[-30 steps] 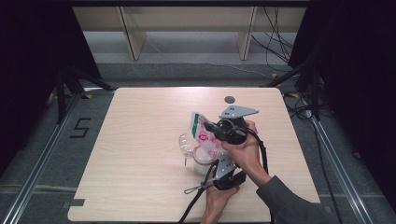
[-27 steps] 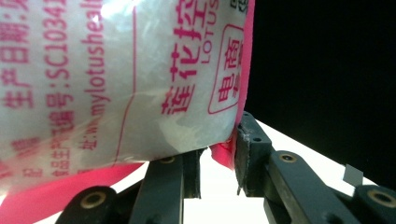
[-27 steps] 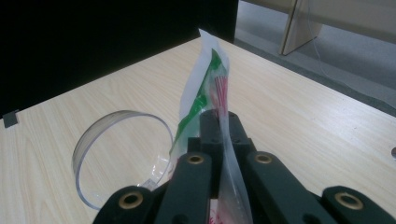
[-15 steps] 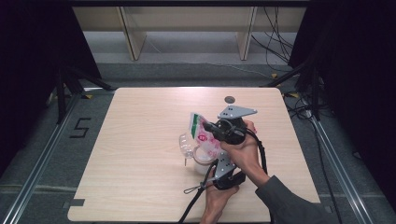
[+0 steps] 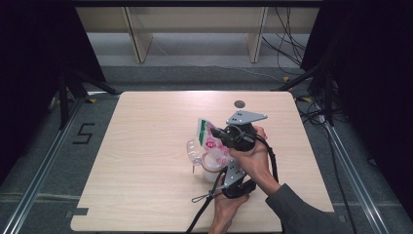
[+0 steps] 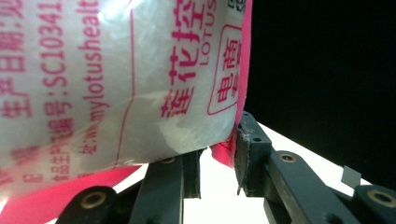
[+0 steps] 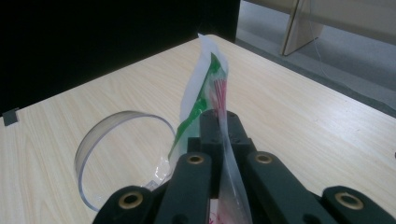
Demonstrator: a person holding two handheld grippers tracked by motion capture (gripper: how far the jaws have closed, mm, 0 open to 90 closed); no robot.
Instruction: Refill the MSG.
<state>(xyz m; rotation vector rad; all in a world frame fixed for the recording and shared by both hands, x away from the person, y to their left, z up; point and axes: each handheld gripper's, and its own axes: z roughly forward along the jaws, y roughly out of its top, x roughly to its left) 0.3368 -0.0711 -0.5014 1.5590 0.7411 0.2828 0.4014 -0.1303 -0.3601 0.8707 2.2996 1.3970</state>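
A white pouch with pink print and a green stripe is held upright over the table's right middle. My right gripper, with the grey plate on top, is shut on the pouch's upper edge, jaws together with the film between them. From the near side my left gripper reaches up to the pouch's lower corner. In the left gripper view its pads press that pink-edged corner between them. A clear round container stands just left of the pouch, and its rim is beside my right jaws.
A small dark disc is set into the wooden table near its far edge. Cables trail from both grippers to the near edge. Pale shelf legs stand behind the table, dark curtains at both sides.
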